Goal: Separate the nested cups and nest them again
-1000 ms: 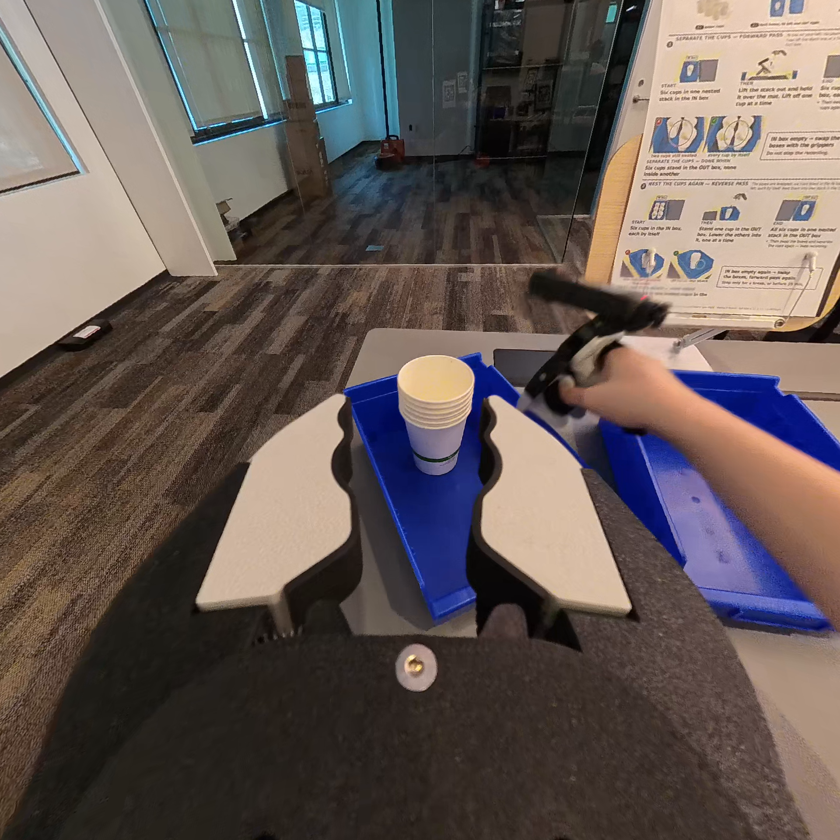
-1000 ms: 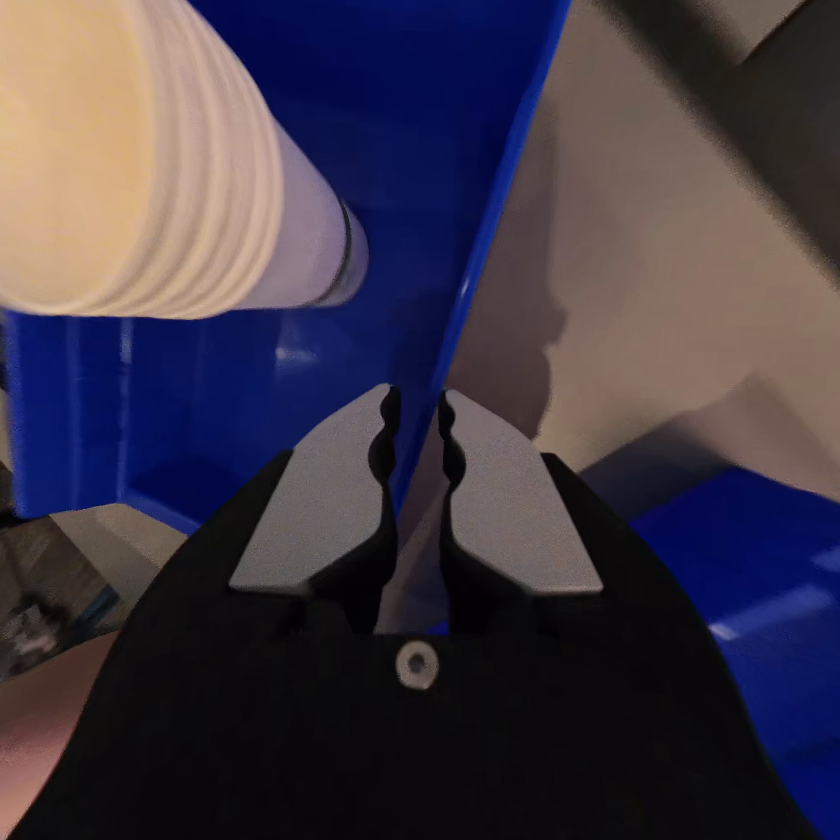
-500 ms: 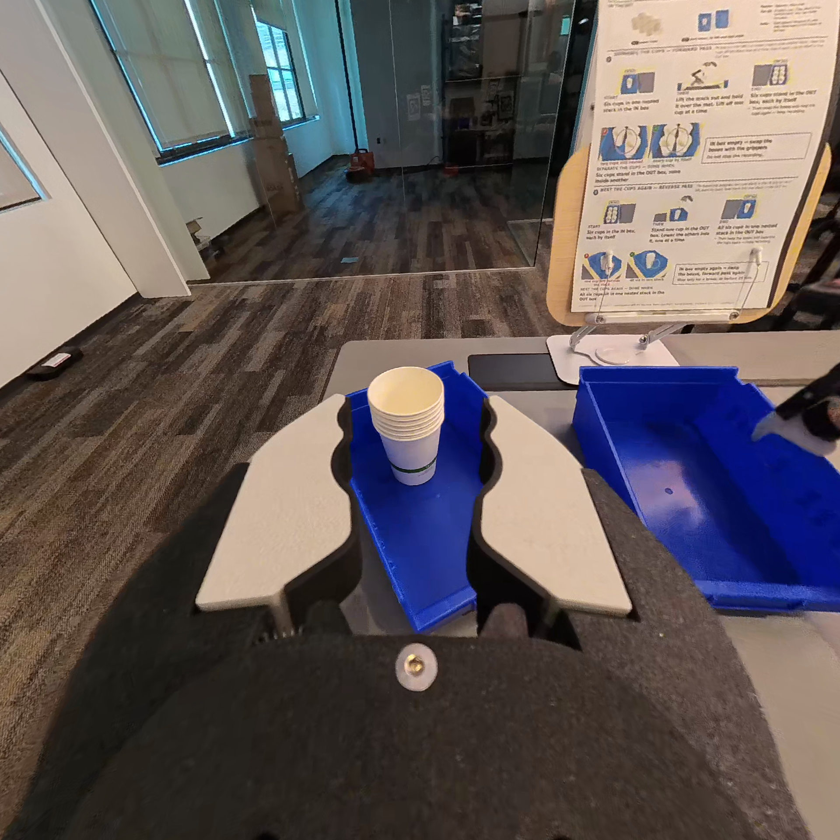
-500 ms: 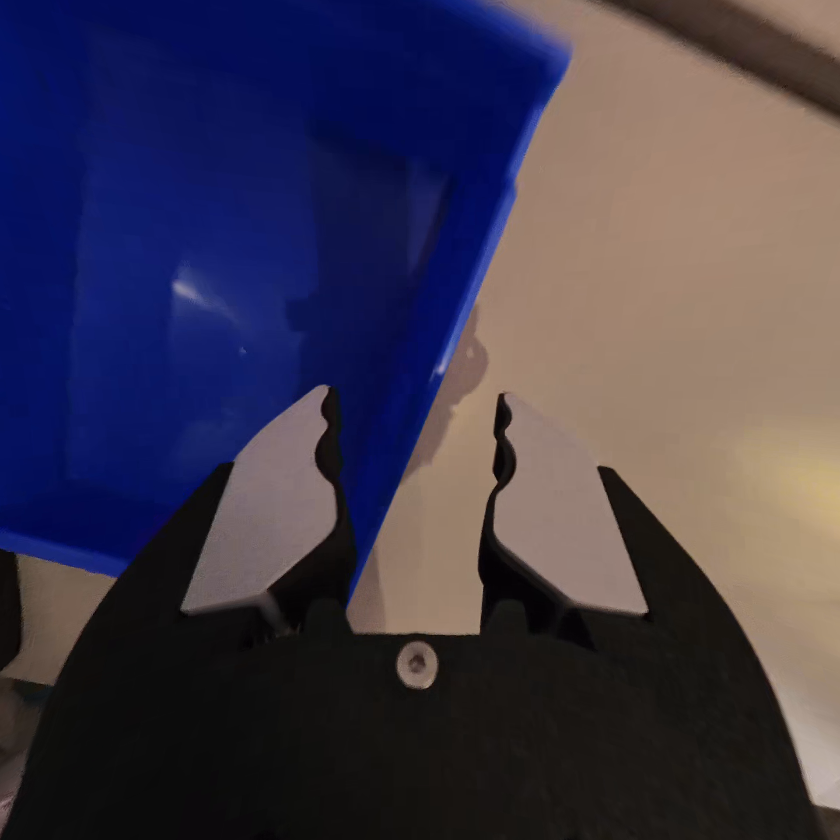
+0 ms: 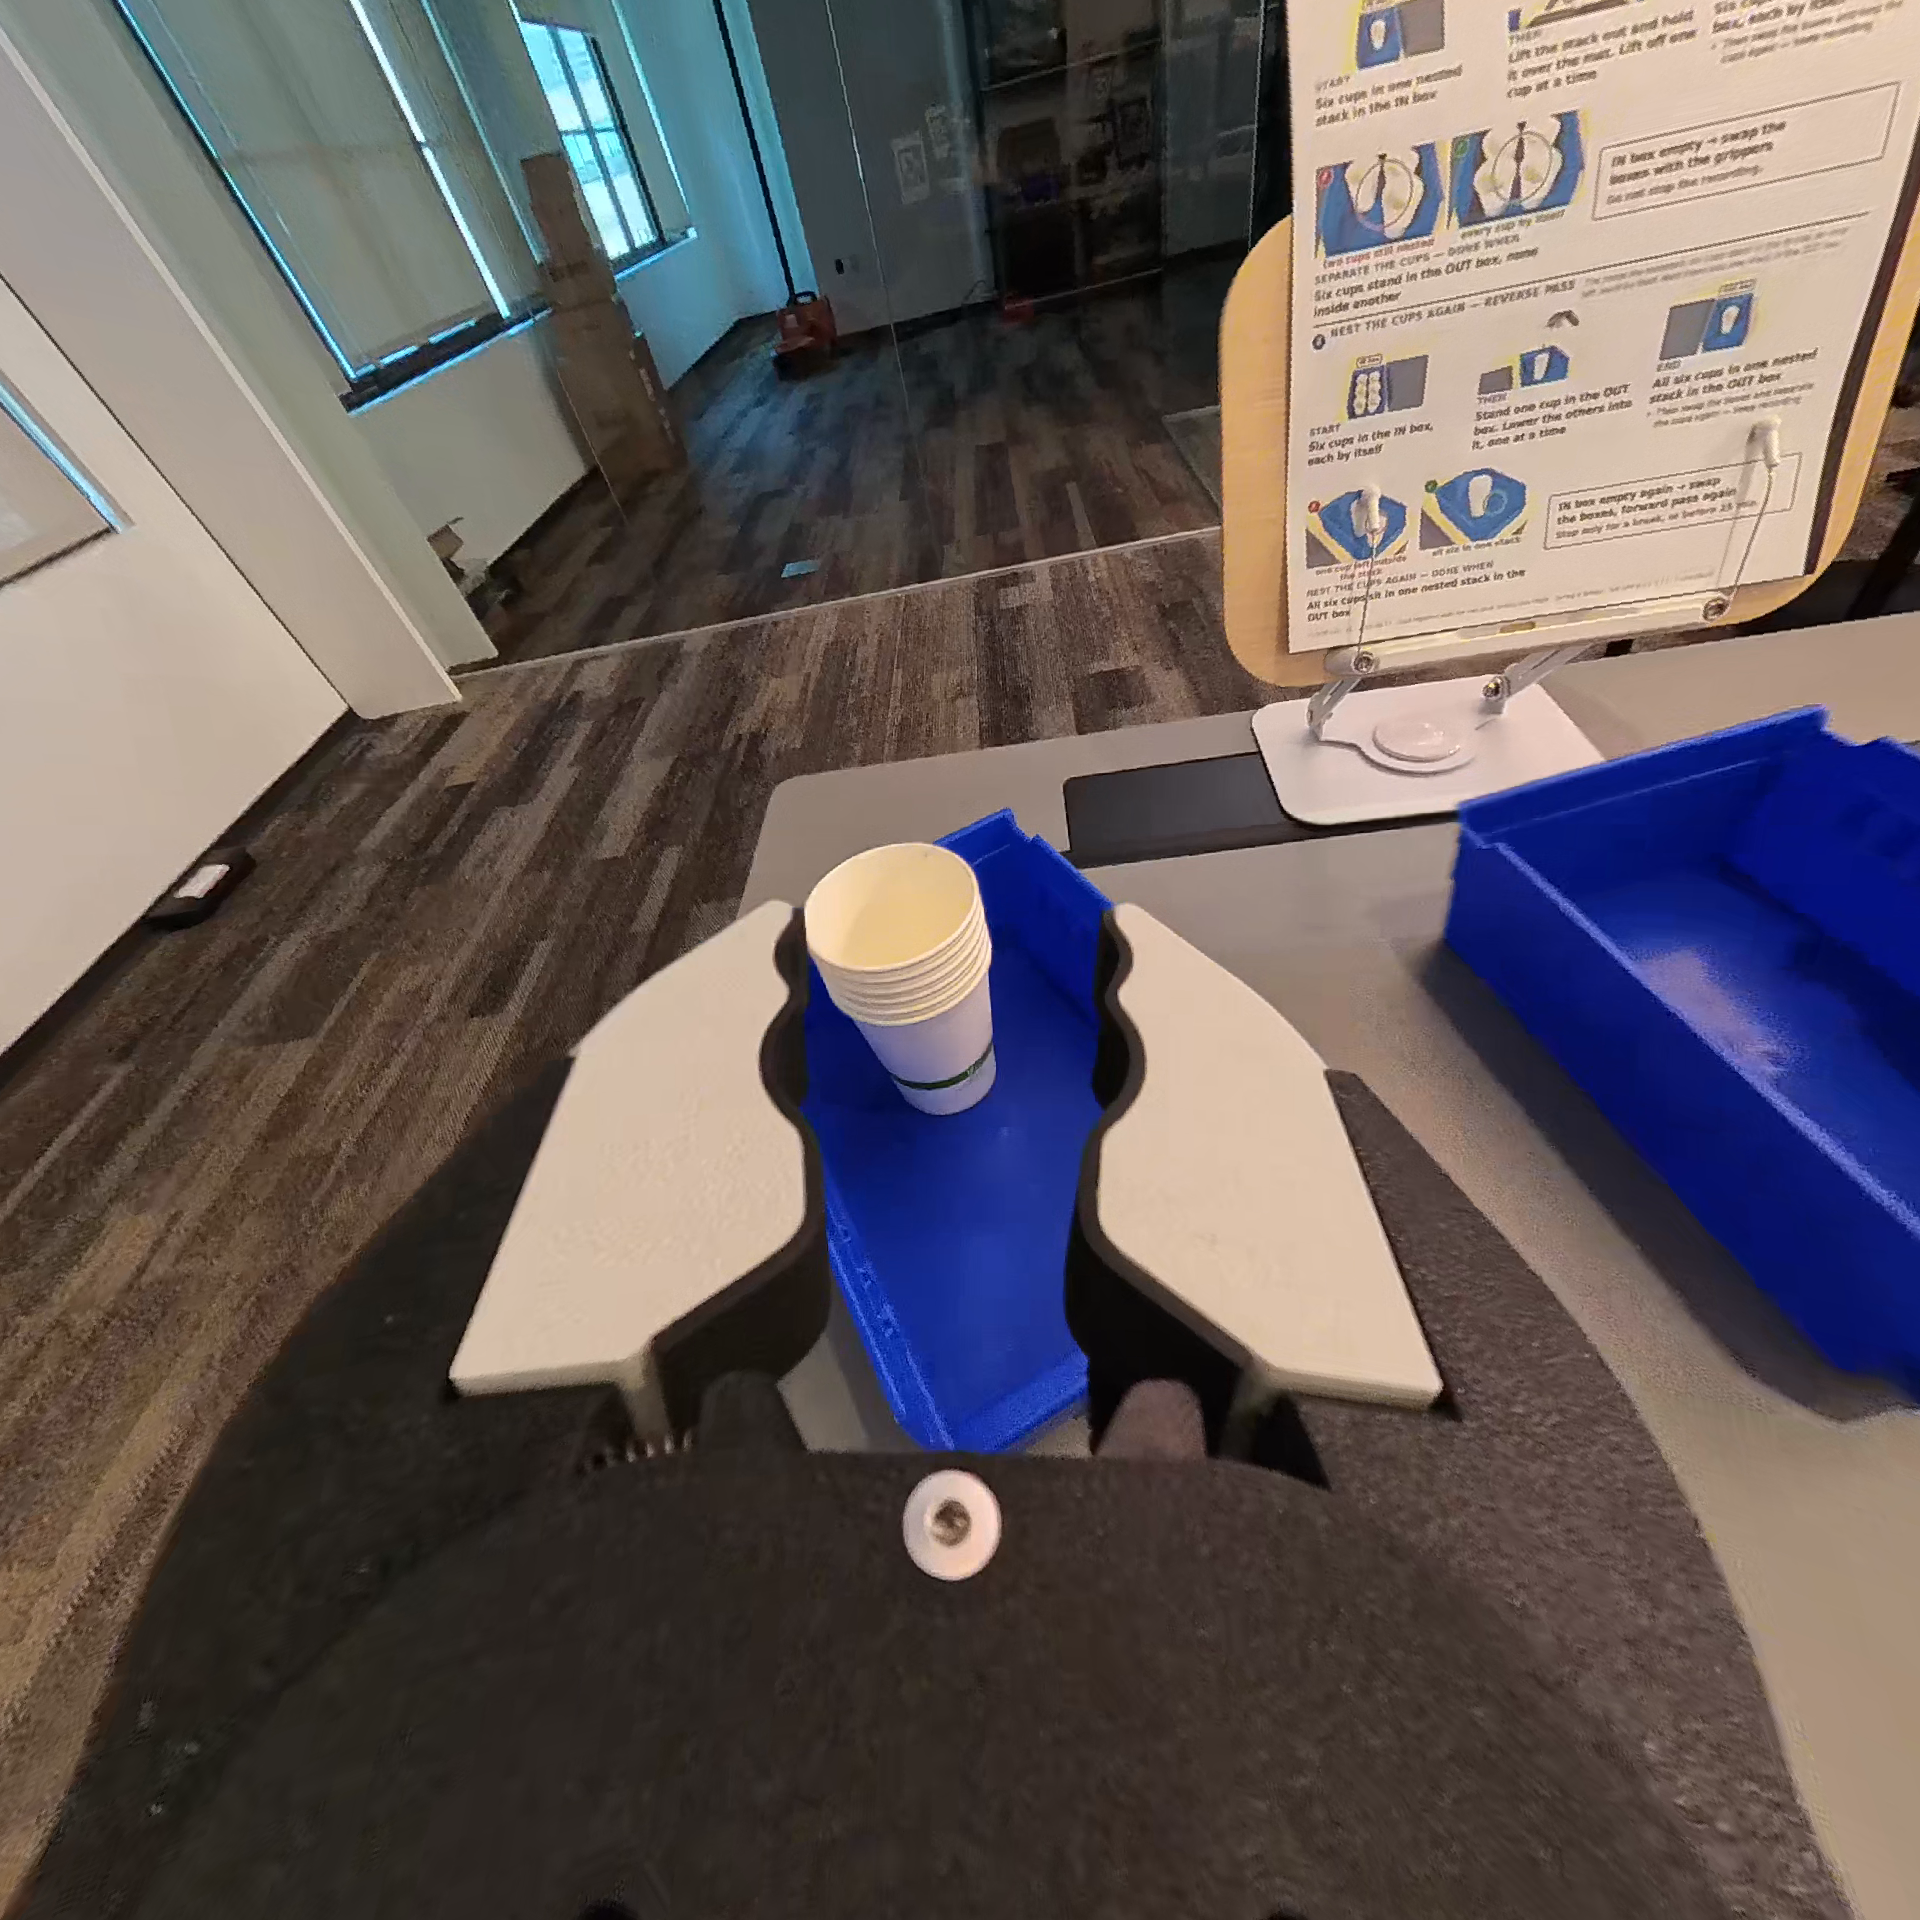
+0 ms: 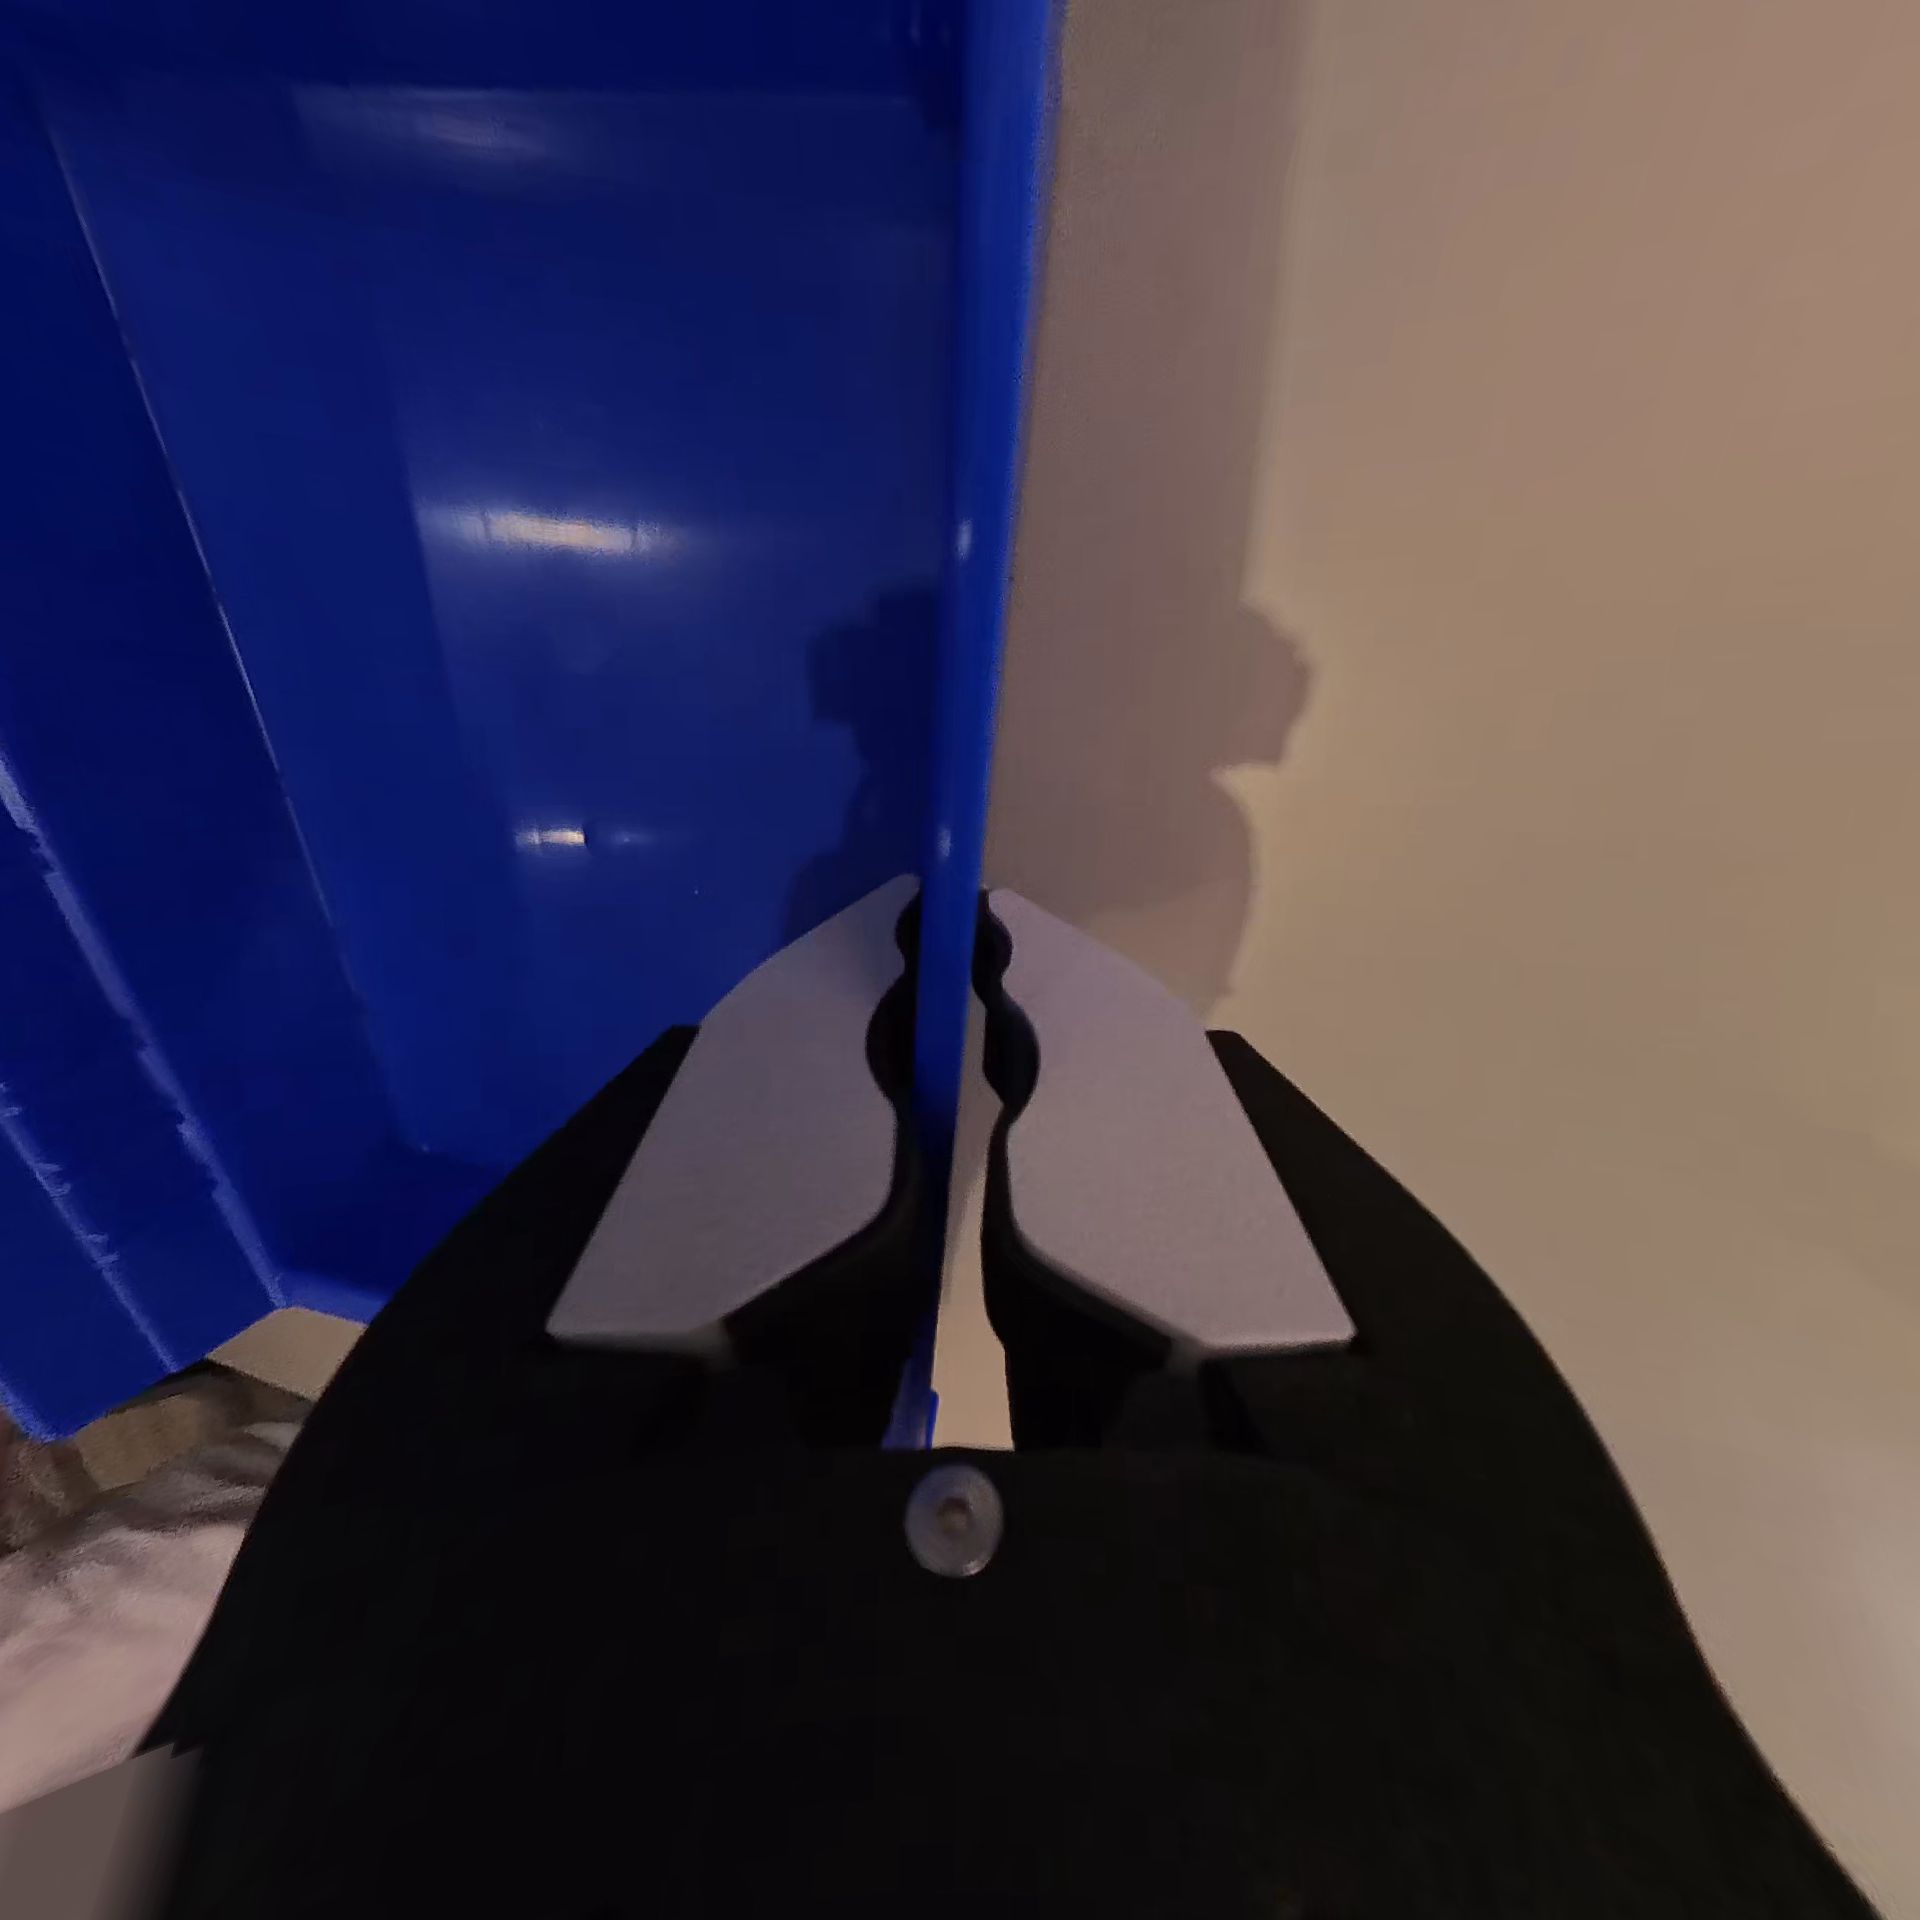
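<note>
Since the earlier frames the right gripper (image 6: 948, 914) has gone from standing apart beside the empty blue bin (image 6: 520, 520) to straddling its side wall, jaws narrowed onto the rim; the left wrist view has tilted and no longer shows the other gripper.

Nearest, the left gripper (image 5: 948, 935) hovers with jaws wide and nothing between them, framing the near blue bin (image 5: 966, 1247). In that bin stands the stack of nested cups (image 5: 902, 971), upright, untouched, toward the far end. To the right, apart on the desk (image 5: 1299, 935), lies the empty bin. Beyond it stands an instruction board on a stand (image 5: 1558, 312).

Judgement: separation has not begun; the step in hand is positioning the empty bin. The next move calls for releasing the wall, then gripping the stack and lifting off the top cup.

The right wrist view alone shows the wall clamped; the left wrist view alone shows the cups and the layout.
</note>
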Demonstrator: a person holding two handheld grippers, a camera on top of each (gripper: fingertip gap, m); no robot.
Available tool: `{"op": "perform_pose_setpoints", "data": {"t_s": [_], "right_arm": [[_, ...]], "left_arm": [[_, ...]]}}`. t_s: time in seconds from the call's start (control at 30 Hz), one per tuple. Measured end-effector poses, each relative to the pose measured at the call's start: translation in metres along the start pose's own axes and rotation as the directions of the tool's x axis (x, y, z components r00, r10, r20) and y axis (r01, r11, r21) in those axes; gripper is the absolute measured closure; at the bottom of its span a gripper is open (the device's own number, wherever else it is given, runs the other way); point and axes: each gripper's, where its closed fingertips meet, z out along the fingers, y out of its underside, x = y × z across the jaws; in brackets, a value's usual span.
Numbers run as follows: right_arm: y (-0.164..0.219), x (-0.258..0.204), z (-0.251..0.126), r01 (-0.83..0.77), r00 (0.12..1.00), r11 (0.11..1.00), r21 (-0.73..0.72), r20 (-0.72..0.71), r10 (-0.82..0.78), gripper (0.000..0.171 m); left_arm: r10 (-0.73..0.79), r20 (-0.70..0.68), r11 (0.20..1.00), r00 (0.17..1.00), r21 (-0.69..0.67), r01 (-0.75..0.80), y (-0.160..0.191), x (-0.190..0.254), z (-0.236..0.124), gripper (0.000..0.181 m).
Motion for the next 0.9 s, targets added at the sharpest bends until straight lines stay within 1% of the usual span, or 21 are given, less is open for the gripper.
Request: {"op": "perform_pose_setpoints", "data": {"t_s": [0.1, 0.27, 0.4, 0.53, 0.7, 0.8, 0.9], "right_arm": [[0.019, 0.055, -0.013, 0.01, 0.999, 1.0, 0.005, -0.048, -0.01, 0.165], [0.059, 0.141, -0.034, -0.071, 0.995, 0.997, 0.044, -0.073, 0.074, 0.165], [0.088, 0.197, -0.048, -0.15, 0.986, 0.986, 0.076, -0.057, 0.154, 0.165], [0.115, 0.246, -0.06, -0.203, 0.973, 0.976, 0.081, -0.095, 0.21, 0.165], [0.133, 0.28, -0.069, -0.256, 0.962, 0.96, 0.115, -0.07, 0.265, 0.165], [0.133, 0.282, -0.069, -0.266, 0.962, 0.952, 0.149, -0.017, 0.272, 0.166], [0.132, 0.282, -0.069, -0.273, 0.96, 0.948, 0.162, -0.019, 0.28, 0.166]], "left_arm": [[0.012, 0.005, 1.0, 1.0, 0.017, -0.012, -0.005, 0.005, 0.001, 0.129], [0.031, 0.01, 0.999, 0.999, 0.014, -0.031, -0.008, 0.013, 0.003, 0.13], [0.066, 0.025, 0.998, 0.998, 0.006, -0.066, -0.011, 0.022, 0.006, 0.129], [0.114, 0.034, 0.993, 0.993, -0.008, -0.114, -0.013, 0.035, 0.009, 0.129], [0.152, 0.034, 0.988, 0.988, -0.019, -0.152, -0.015, 0.049, 0.015, 0.129], [0.152, 0.026, 0.988, 0.988, -0.024, -0.151, -0.016, 0.055, 0.018, 0.128], [0.16, 0.025, 0.986, 0.987, -0.045, -0.159, -0.013, 0.057, 0.021, 0.126]]}}
